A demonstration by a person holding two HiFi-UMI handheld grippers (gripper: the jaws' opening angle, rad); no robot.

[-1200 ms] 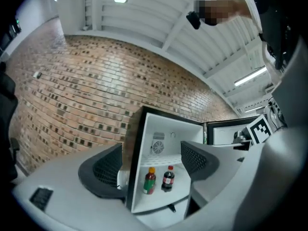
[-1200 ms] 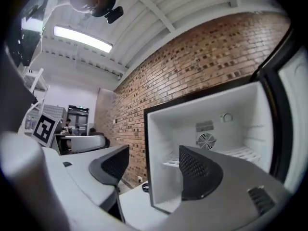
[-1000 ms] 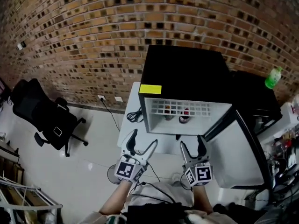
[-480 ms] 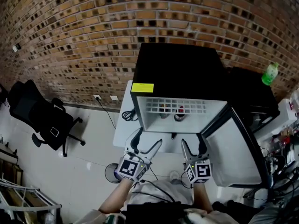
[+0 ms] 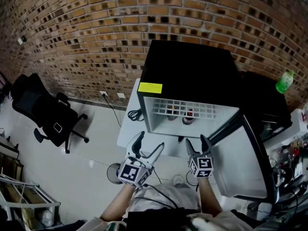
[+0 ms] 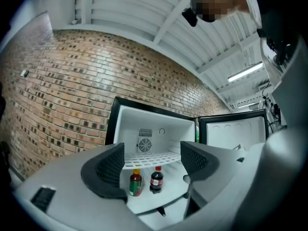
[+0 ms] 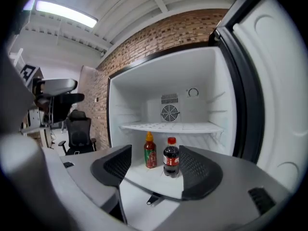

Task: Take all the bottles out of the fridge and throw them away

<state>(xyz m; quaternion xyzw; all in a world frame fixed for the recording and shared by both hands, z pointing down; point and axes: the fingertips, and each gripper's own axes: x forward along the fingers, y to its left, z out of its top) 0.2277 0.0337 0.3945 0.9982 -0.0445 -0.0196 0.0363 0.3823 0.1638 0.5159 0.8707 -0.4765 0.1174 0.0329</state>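
The black mini fridge (image 5: 192, 73) stands open, its door (image 5: 240, 153) swung out to the right. Under its white wire shelf (image 5: 185, 110) stand two bottles: a red sauce bottle (image 7: 150, 150) with a yellow cap and a dark cola bottle (image 7: 171, 158) with a red cap. Both also show in the left gripper view, the sauce bottle (image 6: 135, 182) left of the cola bottle (image 6: 156, 179). My left gripper (image 5: 147, 150) hangs open in front of the fridge. My right gripper (image 5: 198, 146) is beside it, short of the bottles, its jaws closing with nothing between them.
A green bottle (image 5: 284, 81) stands on a dark cabinet right of the fridge. A black office chair (image 5: 45, 114) is on the floor at the left, before the brick wall (image 5: 96, 32). A coiled cable (image 5: 136, 114) lies on the white table beside the fridge.
The right gripper's jaws have narrowed and it has edged up toward the fridge opening. The left gripper has barely moved and stays open.
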